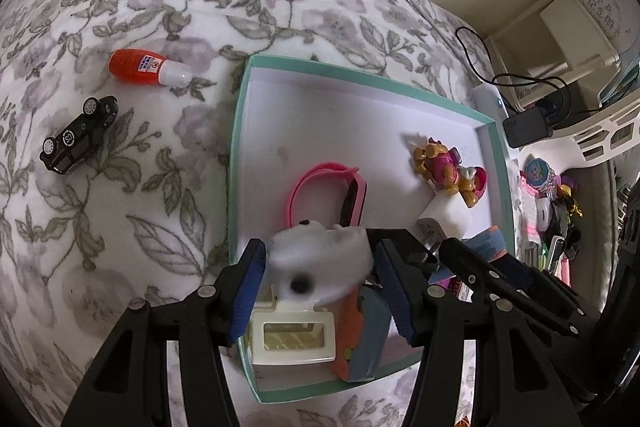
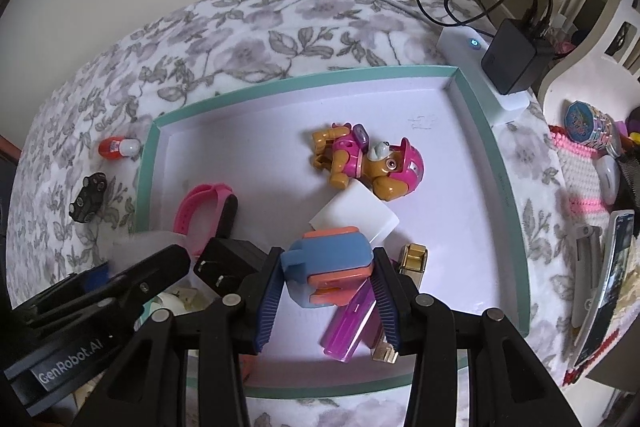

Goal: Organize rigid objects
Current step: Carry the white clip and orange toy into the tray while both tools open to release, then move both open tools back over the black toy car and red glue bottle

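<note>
A teal-rimmed white box (image 1: 239, 147) (image 2: 145, 163) lies on the flowered bedspread. My left gripper (image 1: 320, 247) hangs over its near left corner. A white object (image 1: 320, 259) sits blurred between the fingers, with a gap to the left pad. My right gripper (image 2: 327, 255) is shut on a blue and orange toy (image 2: 328, 267) just above the box floor. In the box lie a pink watch band (image 1: 320, 187) (image 2: 204, 215), a dog figure (image 1: 452, 171) (image 2: 360, 163), a white block (image 2: 356, 219) and a cream frame (image 1: 292, 339). An orange bottle (image 1: 140, 67) and a black toy car (image 1: 78, 135) lie outside on the left.
A purple clear case (image 2: 352, 323), a gold piece (image 2: 414, 259) and a black plug (image 2: 228, 263) lie in the box near my right fingers. A black charger (image 2: 514, 59) with its cable sits at the far right corner. A cluttered basket (image 2: 592, 163) stands to the right.
</note>
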Motion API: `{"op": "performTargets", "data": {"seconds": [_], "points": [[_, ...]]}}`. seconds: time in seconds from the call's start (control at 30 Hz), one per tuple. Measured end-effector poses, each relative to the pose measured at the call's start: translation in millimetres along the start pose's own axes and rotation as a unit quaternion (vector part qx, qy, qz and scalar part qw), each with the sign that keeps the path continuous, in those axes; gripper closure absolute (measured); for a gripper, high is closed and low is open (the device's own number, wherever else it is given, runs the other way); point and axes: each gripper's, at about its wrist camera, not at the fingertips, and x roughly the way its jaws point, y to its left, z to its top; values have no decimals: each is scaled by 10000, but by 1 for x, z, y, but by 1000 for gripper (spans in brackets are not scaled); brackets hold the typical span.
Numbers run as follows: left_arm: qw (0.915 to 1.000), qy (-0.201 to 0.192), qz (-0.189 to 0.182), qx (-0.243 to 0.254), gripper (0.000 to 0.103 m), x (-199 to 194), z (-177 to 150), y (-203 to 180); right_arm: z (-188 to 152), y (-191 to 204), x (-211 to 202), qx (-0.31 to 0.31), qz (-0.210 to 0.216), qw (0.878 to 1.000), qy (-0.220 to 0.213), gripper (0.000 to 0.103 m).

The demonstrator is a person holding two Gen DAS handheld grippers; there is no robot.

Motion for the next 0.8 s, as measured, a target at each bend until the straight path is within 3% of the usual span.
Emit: {"op": "performTargets", "data": {"seconds": [0.4,0.57,0.8], "points": [[9998,-195,-73,-38,38,-19,5,-1,5,1,-19,-42,-113,9997,-202,56],[9995,-306,-31,-75,32,-30,7,3,9,-1,-35,-17,-188,9988,-458,42],[9982,-488,337,-83,24,-38,11,9,11,-3,-49,39,-229,9972,-708,34]]}}
